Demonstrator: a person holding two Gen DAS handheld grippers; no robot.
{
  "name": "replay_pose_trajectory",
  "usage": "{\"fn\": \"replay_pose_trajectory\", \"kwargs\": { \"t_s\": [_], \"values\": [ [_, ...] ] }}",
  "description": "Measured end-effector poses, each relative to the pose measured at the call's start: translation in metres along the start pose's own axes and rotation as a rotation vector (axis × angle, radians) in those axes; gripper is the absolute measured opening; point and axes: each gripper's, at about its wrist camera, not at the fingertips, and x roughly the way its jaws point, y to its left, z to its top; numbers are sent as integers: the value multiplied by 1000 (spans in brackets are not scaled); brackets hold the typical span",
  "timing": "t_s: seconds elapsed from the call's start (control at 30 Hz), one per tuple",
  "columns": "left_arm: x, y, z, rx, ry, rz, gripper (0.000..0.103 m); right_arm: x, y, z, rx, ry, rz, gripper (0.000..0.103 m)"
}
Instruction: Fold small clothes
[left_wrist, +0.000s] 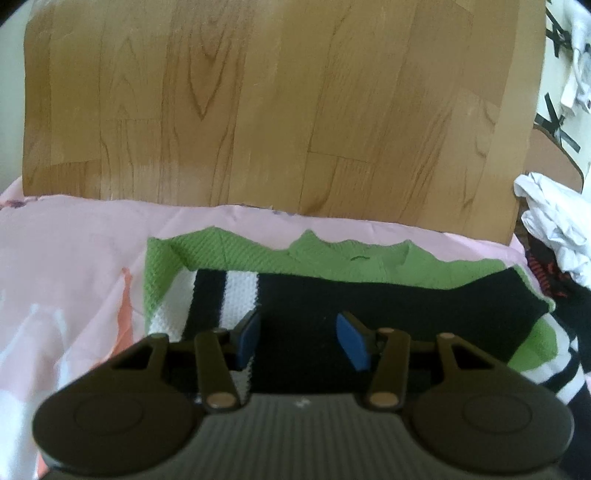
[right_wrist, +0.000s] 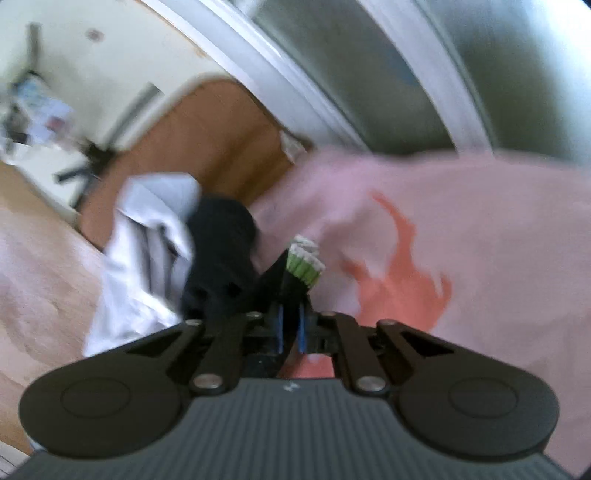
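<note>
In the left wrist view, the left gripper pointed down at a knitted sweater lying on a pink sheet. The sweater was green, black and white. Its green part lay along the far side, with the neck hole facing the wooden floor. A black part was folded over the middle, and black and white stripes showed on the left. The gripper's 2 blue pads stood apart over the black part. Nothing was pinched between them, so this claw was let go. It was hard to tell if the pads touched the cloth below. A crumpled white cloth lay at the right edge, just past the sweater. Something black with red marks sat under it, too small to make out.

The right wrist view was blurry and tipped to one side. The right gripper had its 2 blue pads squeezed close together on a fold of the sweater. The black cloth ran up between the pads, and a green and white knitted edge stuck out past the tips. So this claw was clenched on the sweater. Behind it lay the pink sheet with an orange shape printed on it. To the left sat a pile of white cloth with a dark piece of clothing beside it. Farther back were the brown floor and a white door frame.
</note>
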Motion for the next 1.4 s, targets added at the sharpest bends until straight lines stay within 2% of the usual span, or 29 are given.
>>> {"fn": "replay_pose_trajectory", "kwargs": {
  "t_s": [0.1,0.2,0.3,0.37,0.47,0.57,0.63,0.8,0.9,0.93,1.0,1.07,1.13,1.17,1.23,1.3,1.4],
  "values": [
    [0,-2,-1,17,-2,2,50,-39,26,12,-72,-114,57,10],
    [-1,-1,-1,19,7,0,52,-74,66,23,-196,-238,130,10],
    [-1,-6,-1,44,12,9,57,-86,107,27,-283,-282,194,10],
    [-3,-7,0,50,5,4,57,-88,135,24,-316,-271,261,10],
    [-19,11,8,-35,-44,-46,57,-86,184,4,-403,-225,354,10],
    [-42,49,18,-205,-116,-104,58,-82,241,-28,-521,-172,449,10],
    [-52,73,22,-294,-142,-116,57,-73,279,-54,-589,-120,515,10],
    [-57,119,26,-441,-139,-94,56,-45,360,-140,-751,79,680,10],
    [-54,135,25,-490,-116,-93,56,-27,388,-208,-872,218,748,12],
    [-53,138,25,-499,-110,-103,56,-18,391,-234,-924,296,765,15],
    [-50,137,26,-494,-94,-108,56,-3,388,-273,-1059,408,753,21],
    [-45,134,27,-471,-64,-98,56,2,369,-283,-1156,371,693,24],
    [-42,128,26,-447,-41,-100,56,8,345,-256,-1101,332,655,29],
    [-41,124,25,-430,-32,-105,56,11,330,-235,-1045,300,618,35],
    [-38,114,24,-393,-11,-105,56,14,293,-197,-943,222,521,45],
    [-35,103,23,-356,2,-106,56,16,256,-165,-879,170,420,50],
    [-32,87,21,-298,9,-97,57,24,210,-142,-842,181,290,57]
  ]
}}
